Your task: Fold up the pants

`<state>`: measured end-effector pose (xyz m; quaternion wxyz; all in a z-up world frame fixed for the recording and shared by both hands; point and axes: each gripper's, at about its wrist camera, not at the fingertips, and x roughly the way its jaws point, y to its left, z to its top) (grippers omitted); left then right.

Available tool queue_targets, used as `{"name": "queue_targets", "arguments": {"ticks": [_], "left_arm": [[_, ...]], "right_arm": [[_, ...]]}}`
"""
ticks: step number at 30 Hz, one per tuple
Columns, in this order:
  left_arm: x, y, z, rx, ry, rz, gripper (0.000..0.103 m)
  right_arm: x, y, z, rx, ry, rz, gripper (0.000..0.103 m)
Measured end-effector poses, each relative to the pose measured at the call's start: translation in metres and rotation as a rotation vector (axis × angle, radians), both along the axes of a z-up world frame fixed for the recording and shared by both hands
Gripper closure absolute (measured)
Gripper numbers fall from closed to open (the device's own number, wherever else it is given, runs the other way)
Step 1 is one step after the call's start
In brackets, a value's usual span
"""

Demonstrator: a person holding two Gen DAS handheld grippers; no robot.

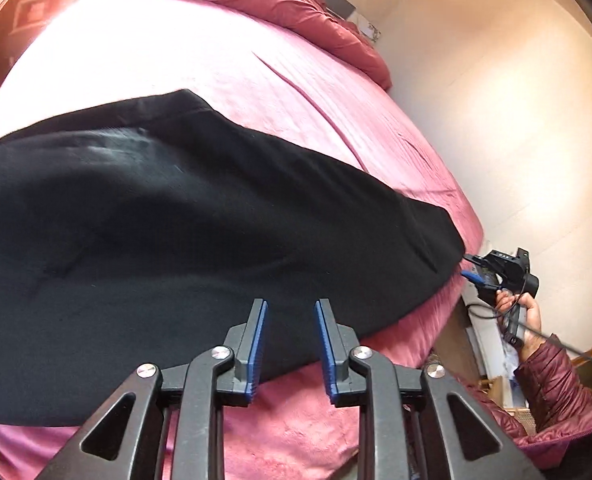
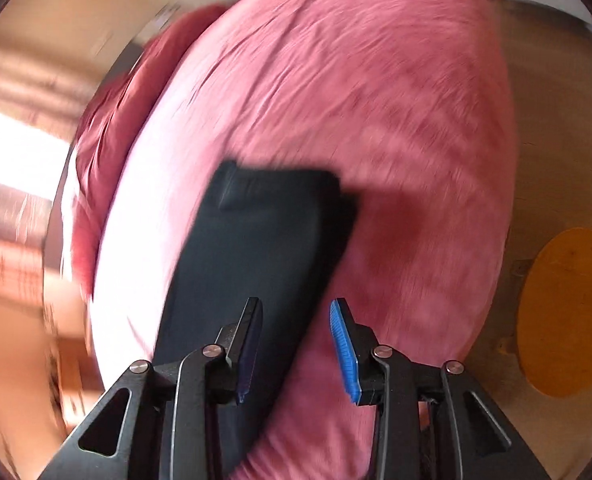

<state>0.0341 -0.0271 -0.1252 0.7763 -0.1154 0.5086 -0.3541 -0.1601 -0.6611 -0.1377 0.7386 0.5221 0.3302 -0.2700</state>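
two grippers, neither with any cloth in it. nearest in the left wrist view, the left gripper (image 1: 291,346) hangs with its blue pads a moderate gap apart, poised over the near edge of the pants (image 1: 184,248) and holding nothing. in the right wrist view the right gripper (image 2: 296,350) is spread a little wider, also holding nothing, its left finger over the black cloth and its right finger over the bedspread (image 2: 396,128).

the pants are plain black, laid out long and flat across the pink bed, already looking doubled leg on leg, narrowing toward the end by the bed's edge where the right gripper shows in the left view. the far end in the right view is squared off, likely the waistband, though blur makes that unsure.

judging by the drape, the cloth is soft, limp and light, with no stiffness to carry a fold, so a pinch at an end corner on each side seems best.

beyond lies a rumpled red quilt (image 1: 280,0).
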Motion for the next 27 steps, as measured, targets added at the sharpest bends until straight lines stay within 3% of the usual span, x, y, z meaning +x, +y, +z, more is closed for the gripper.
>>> {"name": "queue_targets", "arguments": {"ticks": [3,5,9,11,15,16,17,18,22,24,25,27], "left_arm": [[0.002,0.004,-0.003,0.021,0.016,0.012,0.078],[0.002,0.004,-0.006,0.033,0.021,0.021,0.078],[0.008,0.018,-0.006,0.041,0.022,0.05,0.078],[0.009,0.021,-0.008,0.044,0.028,0.071,0.078],[0.012,0.028,-0.008,0.079,0.027,0.103,0.077],[0.012,0.03,-0.007,0.081,0.022,0.111,0.077],[0.012,0.031,-0.007,0.085,0.017,0.121,0.076],[0.012,0.033,-0.006,0.097,0.008,0.136,0.074],[0.016,0.047,0.002,0.132,-0.024,0.194,0.071],[0.017,0.049,0.005,0.145,-0.04,0.204,0.071],[0.018,0.052,0.007,0.154,-0.048,0.21,0.071],[0.02,0.055,0.009,0.157,-0.057,0.217,0.069]], "right_arm": [[-0.002,-0.022,-0.001,-0.016,0.036,-0.057,0.073],[0.006,-0.027,-0.002,-0.033,0.067,-0.041,0.095],[0.013,-0.022,0.011,-0.138,0.137,0.005,0.097],[0.018,-0.022,-0.005,-0.116,0.205,0.017,0.098],[0.027,-0.018,-0.003,-0.135,0.204,0.055,0.094],[0.025,-0.02,-0.001,-0.139,0.211,0.063,0.082],[0.017,-0.02,0.003,-0.148,0.223,0.065,0.056],[0.017,-0.016,0.007,-0.158,0.224,0.062,0.05],[0.007,0.0,0.039,-0.245,0.186,0.098,0.048],[0.008,0.017,0.058,-0.263,0.119,0.149,0.038],[0.015,0.025,0.063,-0.256,0.079,0.194,0.031],[0.036,0.049,0.073,-0.225,0.024,0.323,0.029]]}}
